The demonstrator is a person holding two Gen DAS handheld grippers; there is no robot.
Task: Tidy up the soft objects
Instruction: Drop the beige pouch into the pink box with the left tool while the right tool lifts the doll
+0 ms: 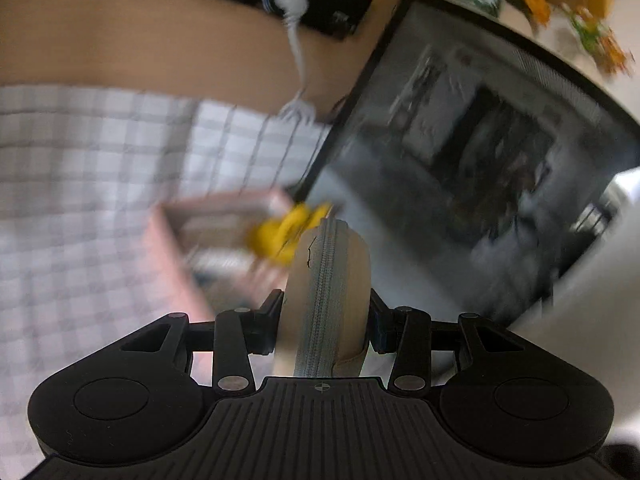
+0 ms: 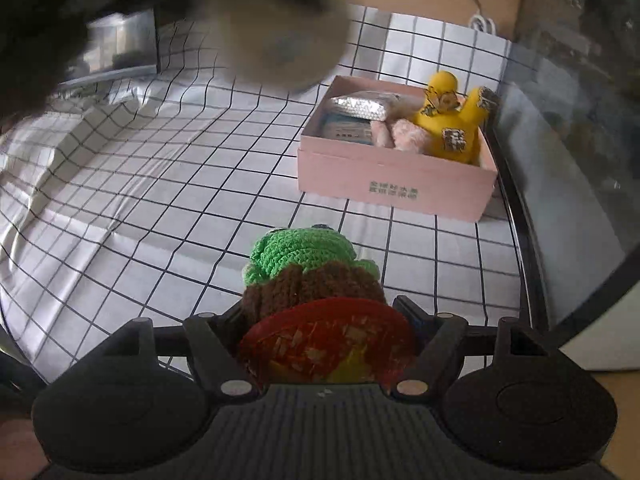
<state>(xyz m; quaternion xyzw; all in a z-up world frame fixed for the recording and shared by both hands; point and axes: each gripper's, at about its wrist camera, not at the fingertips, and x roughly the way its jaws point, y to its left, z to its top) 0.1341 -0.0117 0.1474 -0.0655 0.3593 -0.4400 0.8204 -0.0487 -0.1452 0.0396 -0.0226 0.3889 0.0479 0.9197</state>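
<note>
My left gripper (image 1: 326, 312) is shut on a beige zippered pouch (image 1: 326, 280) and holds it in the air above the checked cloth. The left wrist view is blurred. Beyond the pouch lies the pink box (image 1: 168, 248) with a yellow toy (image 1: 284, 232) in it. My right gripper (image 2: 320, 320) is shut on a crocheted toy (image 2: 304, 272) with a green head, brown body and red base. The pink box (image 2: 394, 186) stands ahead to the right, holding a yellow duck toy (image 2: 448, 120), a pink plush (image 2: 400, 136), a silver pouch (image 2: 360, 106) and a blue packet (image 2: 346, 130).
A white cloth with a black grid (image 2: 160, 184) covers the table. A dark screen (image 1: 480, 152) stands to the right of the box. A white cable (image 1: 298, 52) runs down the brown wall. A blurred dark shape (image 2: 240, 20) fills the upper left of the right wrist view.
</note>
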